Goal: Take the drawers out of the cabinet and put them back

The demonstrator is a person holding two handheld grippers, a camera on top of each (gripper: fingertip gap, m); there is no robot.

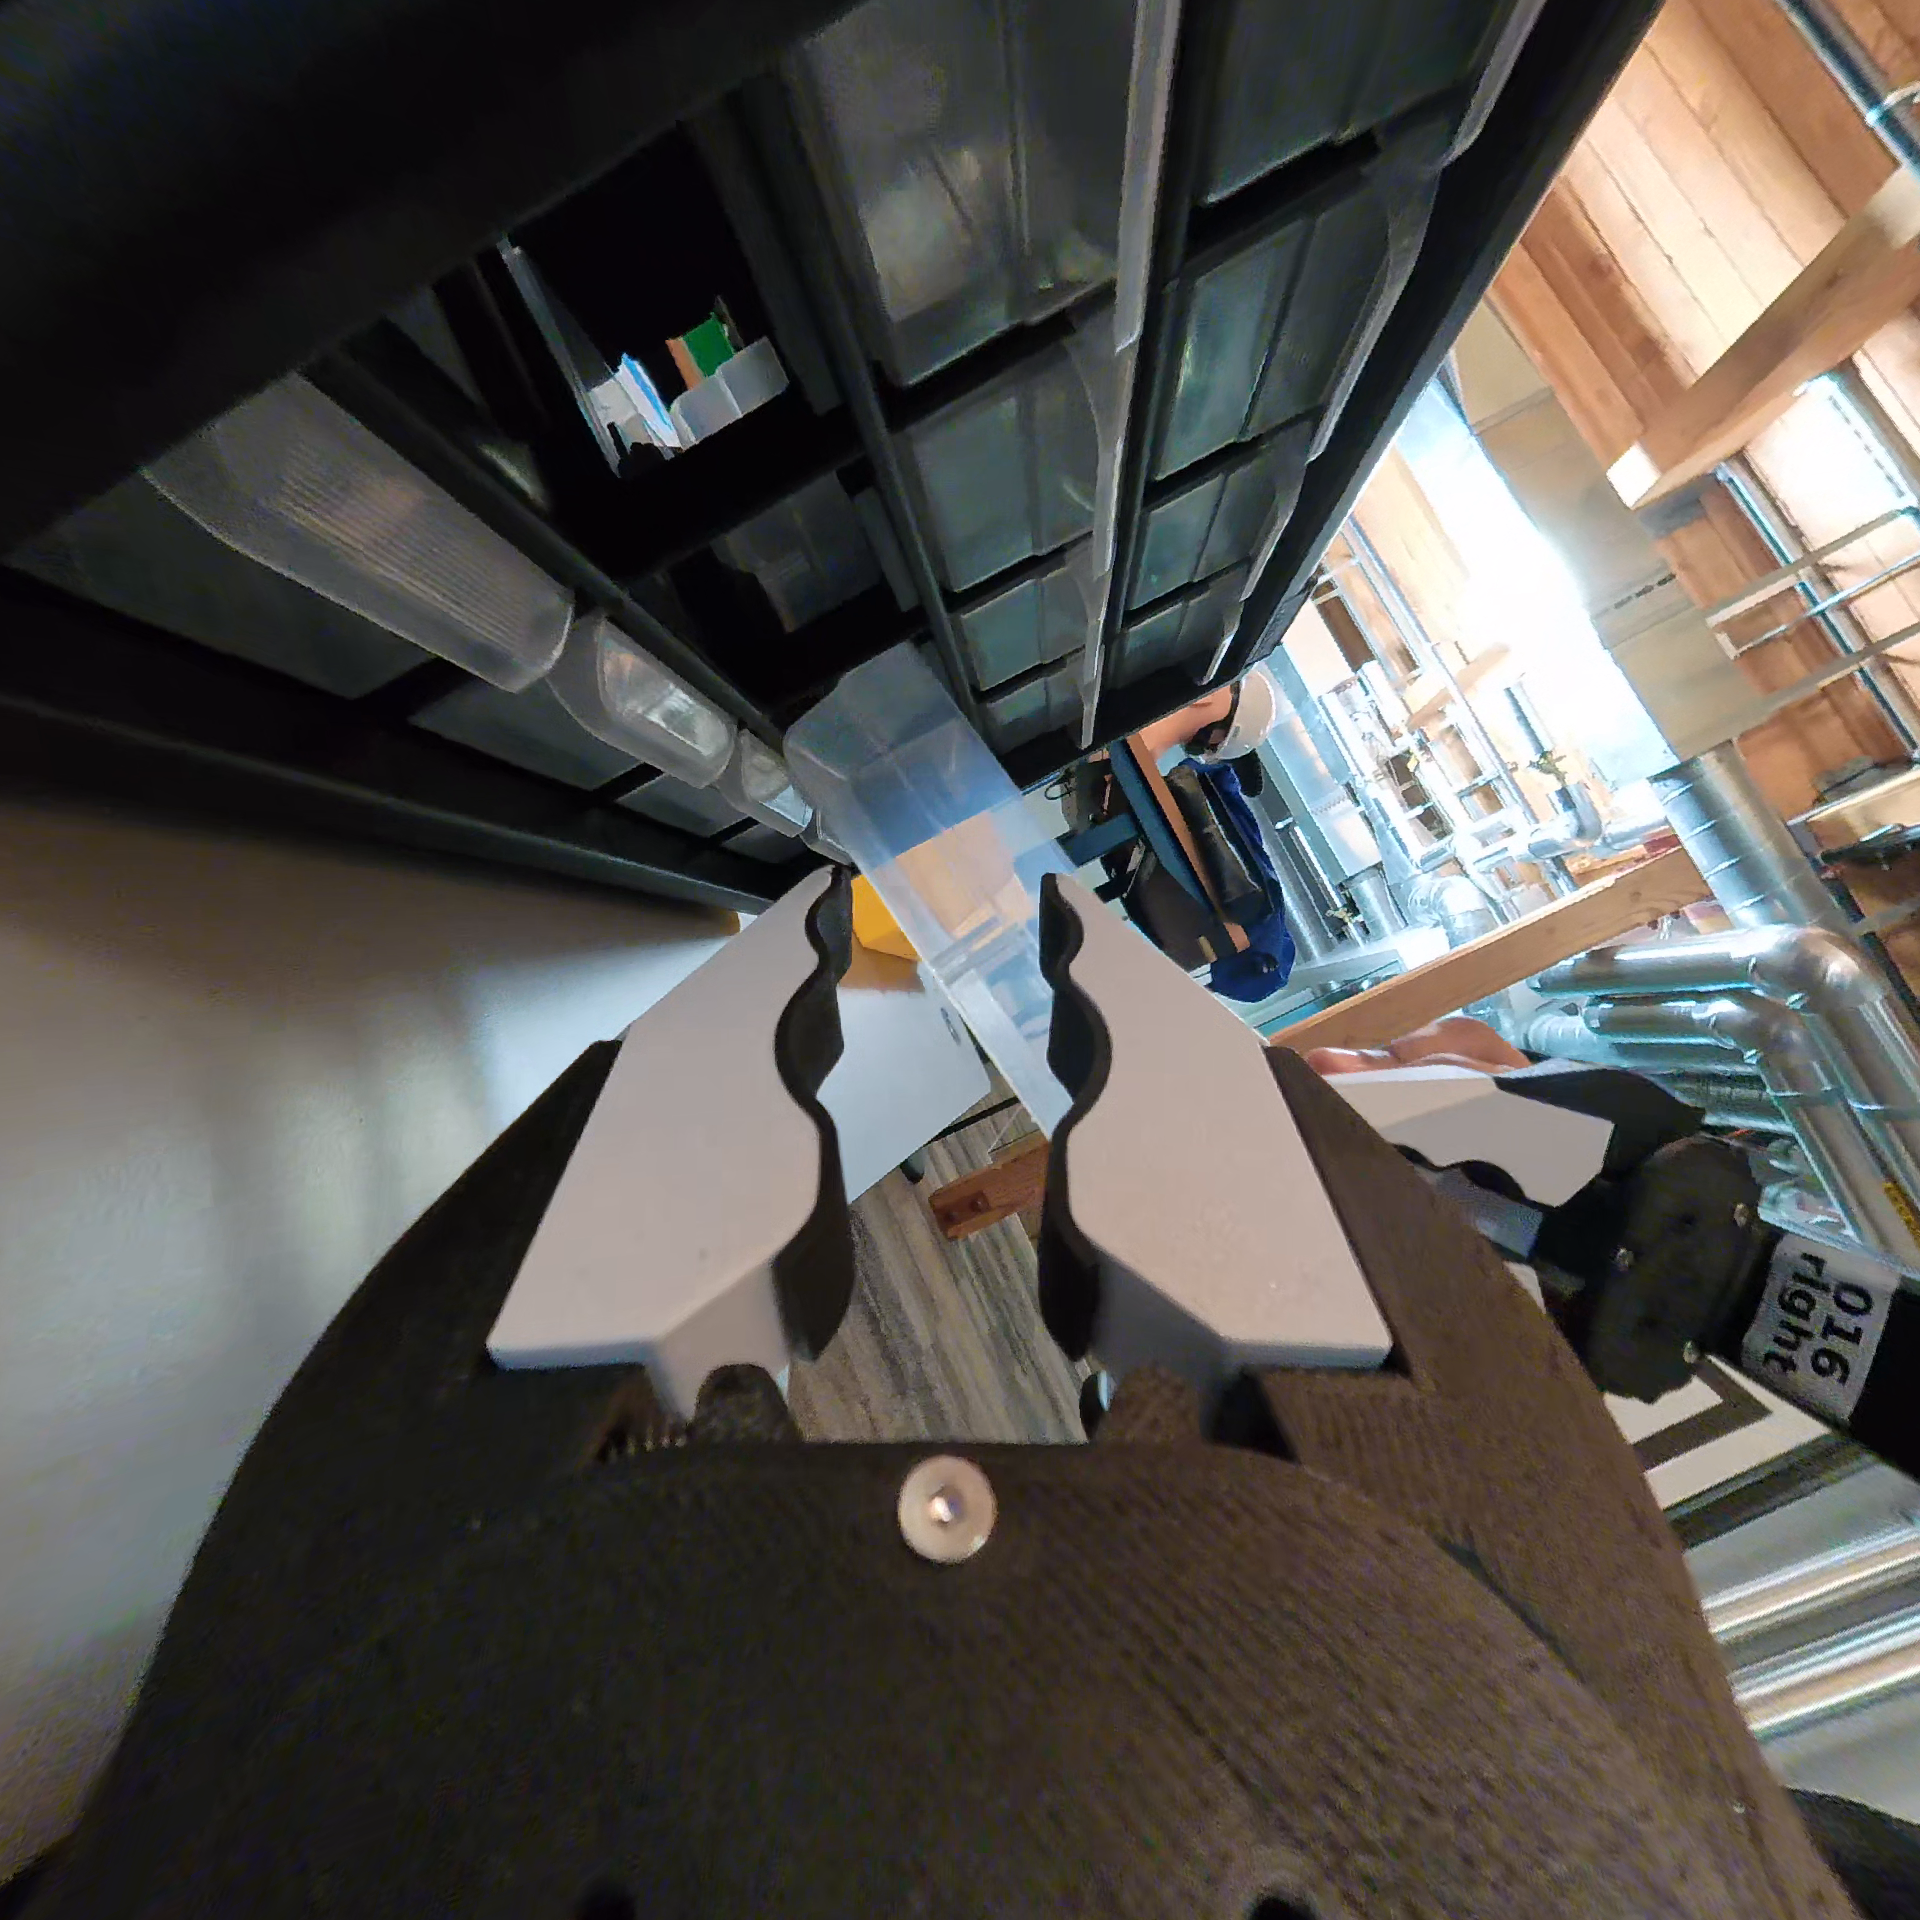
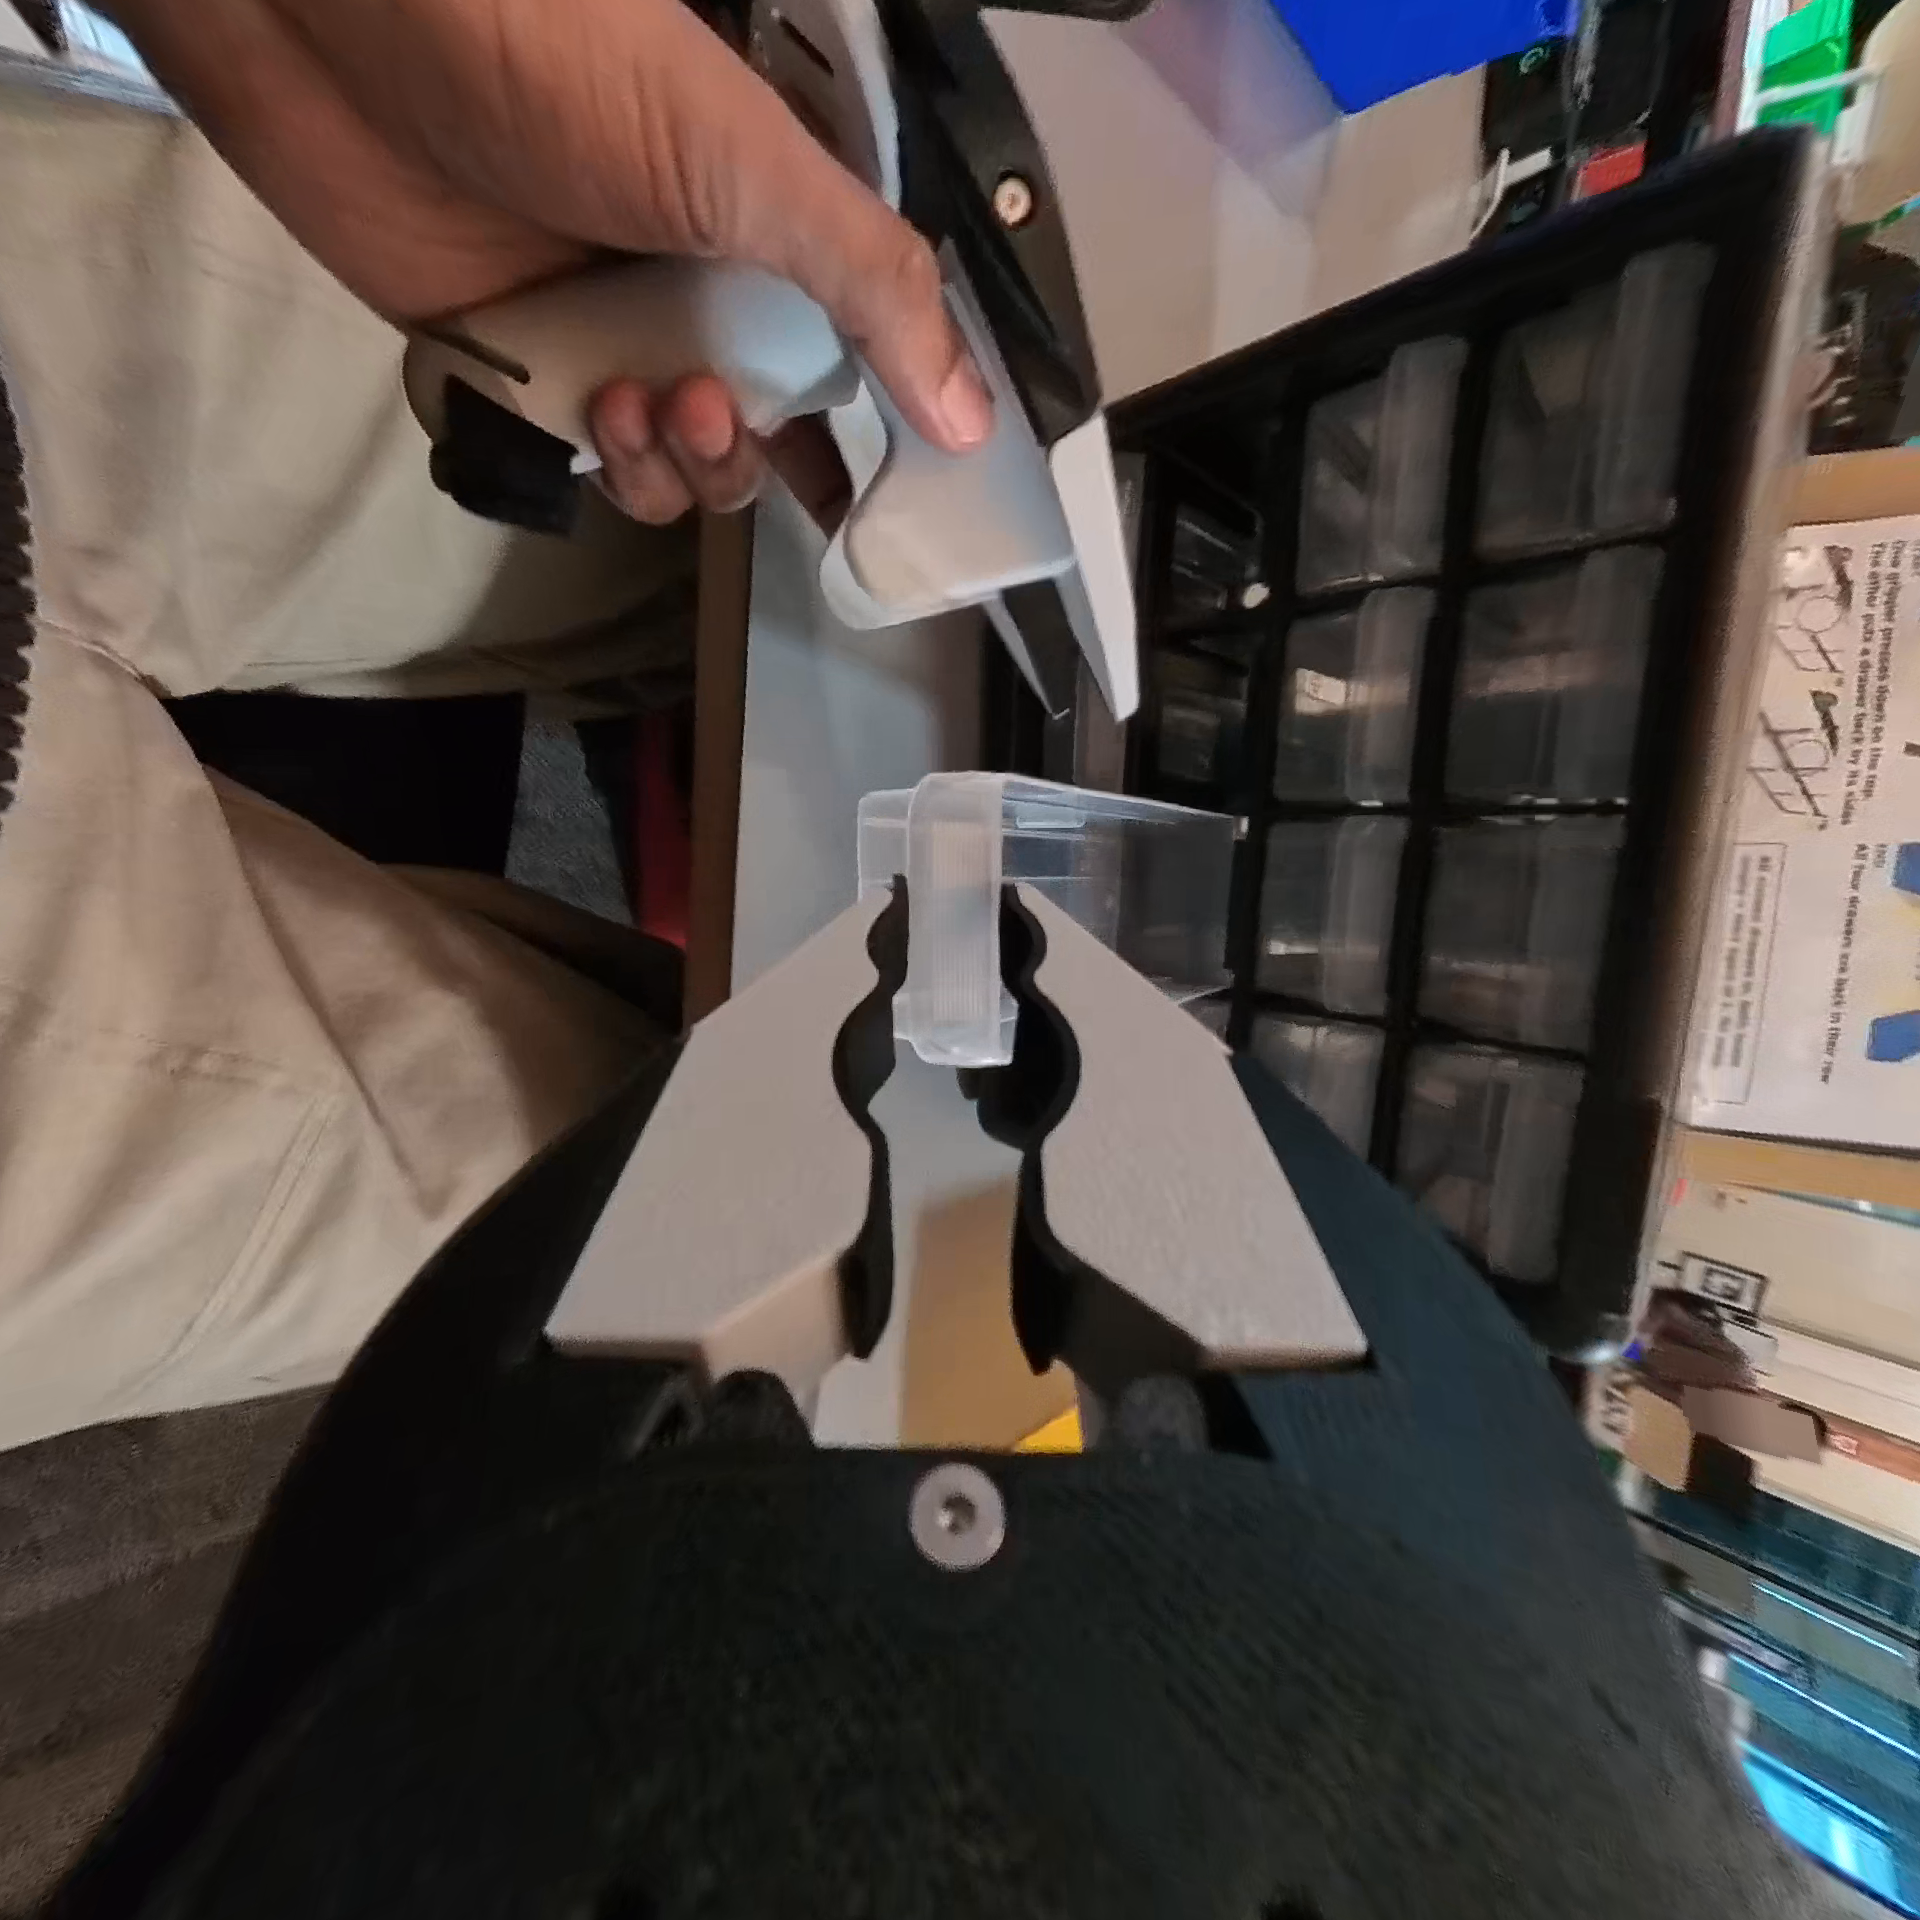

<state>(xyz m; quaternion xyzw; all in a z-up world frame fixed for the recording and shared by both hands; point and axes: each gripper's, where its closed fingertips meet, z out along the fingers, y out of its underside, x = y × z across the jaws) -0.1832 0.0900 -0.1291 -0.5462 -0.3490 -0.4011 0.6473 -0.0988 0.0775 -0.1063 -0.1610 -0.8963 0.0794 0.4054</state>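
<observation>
A black cabinet point(image 2: 1444, 790) holds rows of clear drawers; it also fills the top of the left wrist view point(image 1: 1143, 312). One clear drawer point(image 2: 1122, 883) sticks partly out of its slot. My right gripper point(image 2: 958, 902) is shut on this drawer's front handle point(image 2: 951, 977). My left gripper point(image 1: 940, 894) is open and empty, with its tips close to the same pulled-out drawer point(image 1: 904, 769), which passes behind its right finger. In the right wrist view the left gripper point(image 2: 1081, 665) sits just beside the drawer, near the cabinet front, held by a hand point(image 2: 623, 187). Some cabinet slots point(image 1: 644, 343) stand empty.
The cabinet stands on a white table point(image 1: 260, 987). A printed sheet point(image 2: 1829, 831) and stacked items lie beyond the cabinet. The person's beige clothing point(image 2: 260, 727) fills the left of the right wrist view. Wooden beams and metal pipes point(image 1: 1714, 987) show in the background.
</observation>
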